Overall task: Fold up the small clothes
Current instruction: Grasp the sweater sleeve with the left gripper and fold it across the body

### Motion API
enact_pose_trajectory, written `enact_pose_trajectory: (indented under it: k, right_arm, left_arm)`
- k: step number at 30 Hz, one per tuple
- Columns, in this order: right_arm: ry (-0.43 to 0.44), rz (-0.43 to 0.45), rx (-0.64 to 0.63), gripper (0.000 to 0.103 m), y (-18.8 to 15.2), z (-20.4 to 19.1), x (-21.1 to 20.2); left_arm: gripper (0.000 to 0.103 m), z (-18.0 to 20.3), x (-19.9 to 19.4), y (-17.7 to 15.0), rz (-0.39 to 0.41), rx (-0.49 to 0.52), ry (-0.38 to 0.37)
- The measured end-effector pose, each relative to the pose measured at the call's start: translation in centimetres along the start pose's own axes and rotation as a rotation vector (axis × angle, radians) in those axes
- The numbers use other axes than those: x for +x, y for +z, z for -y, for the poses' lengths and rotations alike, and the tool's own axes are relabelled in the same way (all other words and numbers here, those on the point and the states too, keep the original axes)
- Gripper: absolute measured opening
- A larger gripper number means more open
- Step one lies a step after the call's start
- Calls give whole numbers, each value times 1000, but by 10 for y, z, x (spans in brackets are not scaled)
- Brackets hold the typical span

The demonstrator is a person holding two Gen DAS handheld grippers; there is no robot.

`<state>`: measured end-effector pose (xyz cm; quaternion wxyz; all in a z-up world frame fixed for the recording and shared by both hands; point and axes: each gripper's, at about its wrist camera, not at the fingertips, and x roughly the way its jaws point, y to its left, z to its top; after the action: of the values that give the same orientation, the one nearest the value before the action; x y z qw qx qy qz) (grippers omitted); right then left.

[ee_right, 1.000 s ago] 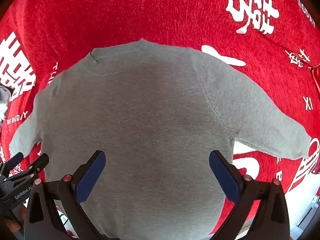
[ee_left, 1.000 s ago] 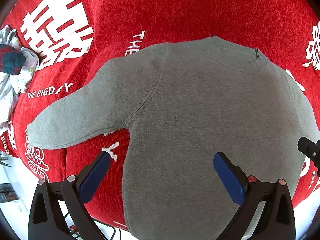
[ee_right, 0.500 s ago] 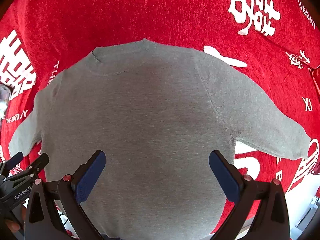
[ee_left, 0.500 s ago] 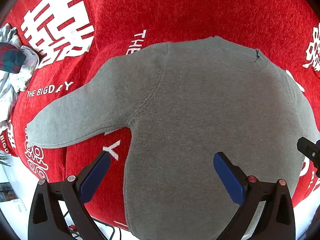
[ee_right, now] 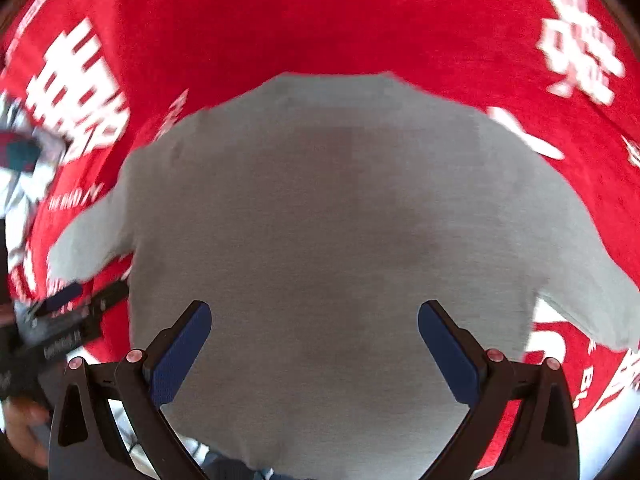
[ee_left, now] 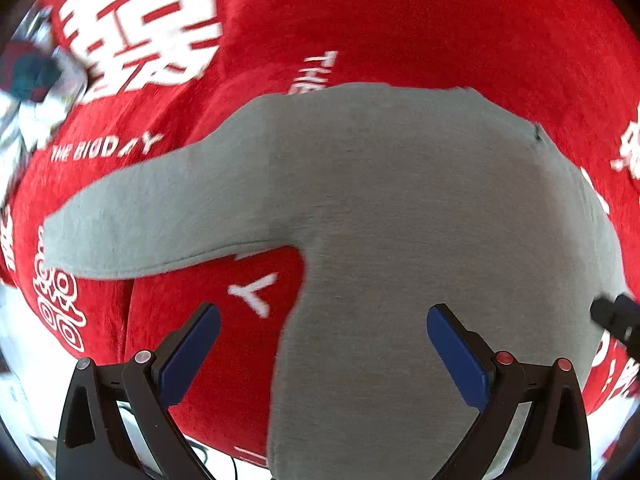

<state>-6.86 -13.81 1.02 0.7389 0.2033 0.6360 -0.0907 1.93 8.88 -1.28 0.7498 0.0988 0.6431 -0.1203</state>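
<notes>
A small grey sweater [ee_left: 400, 220] lies spread flat on a table covered by a red cloth [ee_left: 400, 20] with white lettering, its body smooth and both sleeves drawn out to the sides, which reads as a garment laid out ready for its first fold rather than one partly done. The neckline [ee_right: 332, 80] sits at the far end and the hem at the near edge, close under both cameras, so the body's long axis runs from near to far, pointing collar-away from the person. The left sleeve [ee_left: 160, 216] slants outward and back toward the near left, cuff lowest, with a wedge of red cloth showing between it and the body; the right sleeve [ee_right: 592, 280] slopes the same way on the other side. The left tongs [ee_left: 322, 320] hang above the near left part of the sweater, released and empty, one blade over bare cloth and the other over the grey body, straddling the side seam. The right tongs [ee_right: 314, 316] are likewise spread wide and holding nothing, poised over the lower middle of the body. That placement suggests each is lining up for a hold near the hem or a sleeve, though neither touches fabric as far as can be seen. A bundle of other clothes [ee_left: 36, 80] sits at the far left edge of the table, blurred, probably waiting its turn.
</notes>
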Motion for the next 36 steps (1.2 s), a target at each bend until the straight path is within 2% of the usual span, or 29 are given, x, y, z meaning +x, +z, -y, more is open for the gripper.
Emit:
enact_pose_trajectory:
  k: [4,8,11,14,17,20,23,24,26,27,28,29,30,31,32,33,36]
  right_arm:
    - [-5,-18,-78,103,-2,-32,11]
    - [10,-49,-103,103,-4,-53,26]
    - [5,-68,-126,103,-7,-66,35]
    - [-2,-88,-143,103,-10,-77,44]
    - [-9,-105,-152,103,-12,-86,51]
    - [-17,-115,-167,103,-13,-94,54]
    - [-20,-120,-183,103,-13,-101,55]
    - [-20,-120,-187,103,-13,-104,56]
    - [-19,-115,-195,103,-12,-107,55]
    - [-19,-112,-197,103,-11,-109,55]
    - [-19,-109,-197,103,-9,-110,55]
    - [-18,-106,-196,103,-9,-112,56]
    - [-17,-103,-192,103,-8,-113,56]
    - [-14,-102,-186,103,-9,-112,55]
    - [-12,-100,-181,103,-9,-113,55]
    - [-9,-97,-174,103,-10,-113,54]
    - [-2,-87,-154,103,-13,-109,48]
  left_arm:
    - [103,-54,6,-3,36,-116,-44]
    - [103,-116,21,-8,72,-247,-42]
    - [103,-159,43,-13,68,-337,-43]
    - [103,-185,68,-15,54,-403,-109]
    - [103,-200,87,-10,63,-447,-231]
    - [103,-210,85,-3,139,-506,-285]
    - [103,-230,69,0,254,-577,-266]
    - [103,-240,64,-1,287,-602,-237]
    - [103,-253,60,-1,310,-630,-186]
    - [98,-262,59,-2,317,-651,-155]
    - [84,-269,59,-4,317,-668,-138]
    - [75,-277,62,-6,303,-687,-129]
    - [54,-283,62,-8,306,-697,-130]
    - [24,-289,61,-10,320,-698,-140]
    - [11,-293,63,-11,316,-683,-185]
    - [6,-300,63,-14,313,-677,-224]
    - [6,-298,57,-9,326,-634,-236]
